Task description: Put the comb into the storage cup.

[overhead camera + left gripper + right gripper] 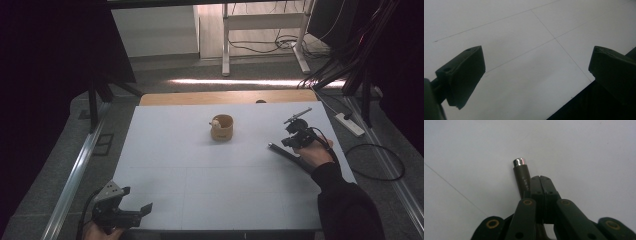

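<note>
- High view first: the right gripper [295, 137] sat near the right edge of the table [200, 175], with a dark, slim pen-like rod [285, 154] running from under it toward the near side.
- Right gripper view had its jaws pressed together, the rod [522, 176] with its shiny silver cap poking out just beside and beneath them; we couldn't tell whether they truly pinched it.
- If that hold was off-centre, we judged the rod could twist or slip out on a lift.
- Round and loose, it could have rolled off the right edge.
- The wooden cup [222, 127] stood mid-table toward the far edge, something pale at its rim; a clumsy drop could have tipped it.
- The left gripper [131, 205] idled at the near-left corner, jaws spread wide, holding nothing.
</note>
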Tool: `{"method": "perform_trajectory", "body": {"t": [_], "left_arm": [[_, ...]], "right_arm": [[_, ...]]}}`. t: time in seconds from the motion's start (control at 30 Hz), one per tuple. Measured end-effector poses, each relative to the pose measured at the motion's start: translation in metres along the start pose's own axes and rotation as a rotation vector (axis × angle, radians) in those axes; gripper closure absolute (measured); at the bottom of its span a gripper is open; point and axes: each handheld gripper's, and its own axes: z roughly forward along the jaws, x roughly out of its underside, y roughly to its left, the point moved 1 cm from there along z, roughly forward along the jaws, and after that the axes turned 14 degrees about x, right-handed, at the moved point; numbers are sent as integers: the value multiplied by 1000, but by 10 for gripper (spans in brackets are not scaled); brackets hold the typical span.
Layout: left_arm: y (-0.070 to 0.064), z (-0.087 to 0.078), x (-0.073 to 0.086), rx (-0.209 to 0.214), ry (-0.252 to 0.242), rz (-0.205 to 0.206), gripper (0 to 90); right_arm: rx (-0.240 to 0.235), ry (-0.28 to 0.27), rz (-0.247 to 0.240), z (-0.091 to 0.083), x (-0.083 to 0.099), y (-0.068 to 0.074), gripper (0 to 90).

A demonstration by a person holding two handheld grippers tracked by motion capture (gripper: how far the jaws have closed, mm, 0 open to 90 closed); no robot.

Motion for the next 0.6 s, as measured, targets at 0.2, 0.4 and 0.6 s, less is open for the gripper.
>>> {"method": "perform_trajectory", "body": {"t": [0.2,0.4,0.6], "left_arm": [[0,0,0,-1,0,-1,19],[0,0,0,1,1,-1,20],[0,0,0,0,2,-2,21]], "right_arm": [[-7,-3,23,9,-6,-1,900],[2,10,14,19,-9,2,900],[3,6,19,26,-13,5,900]]}}
